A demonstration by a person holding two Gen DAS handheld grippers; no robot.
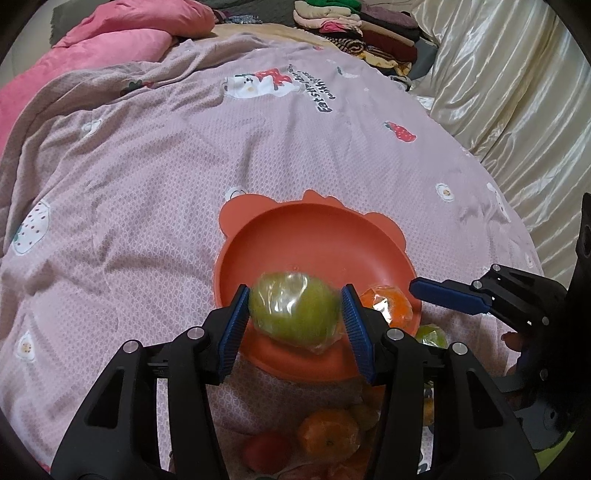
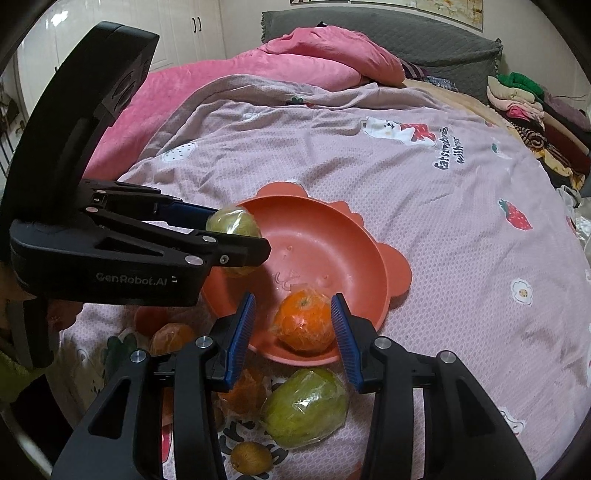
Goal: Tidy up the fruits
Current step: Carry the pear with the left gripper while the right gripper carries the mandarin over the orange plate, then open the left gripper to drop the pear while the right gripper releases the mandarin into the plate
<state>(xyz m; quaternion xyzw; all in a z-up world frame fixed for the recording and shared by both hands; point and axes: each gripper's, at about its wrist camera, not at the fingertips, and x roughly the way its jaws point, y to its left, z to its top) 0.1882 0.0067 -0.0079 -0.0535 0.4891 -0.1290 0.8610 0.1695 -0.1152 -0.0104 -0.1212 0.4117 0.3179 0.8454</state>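
Note:
A green fruit [image 1: 295, 314] wrapped in clear film is clamped between the blue pads of my left gripper [image 1: 294, 291], just above the near rim of the orange-red bowl [image 1: 314, 236]. The right wrist view shows that gripper [image 2: 240, 232] from the side, with the green fruit [image 2: 236, 221] over the left edge of the bowl [image 2: 325, 243]. A film-wrapped orange [image 2: 304, 321] lies low inside the bowl's near wall, just past the tips of my right gripper [image 2: 293, 299]. The right gripper's jaws stand partly apart, with a gap between the left pad and the orange.
Loose fruit lies on the lilac bedspread before the bowl: a wrapped green fruit [image 2: 306, 406], a kiwi [image 2: 251, 458], an orange [image 2: 171, 339] and a red fruit [image 2: 149, 319]. A pink duvet [image 2: 295, 62] lies behind, folded clothes [image 1: 351, 29] at the back, and a cream curtain [image 1: 498, 92] on the right.

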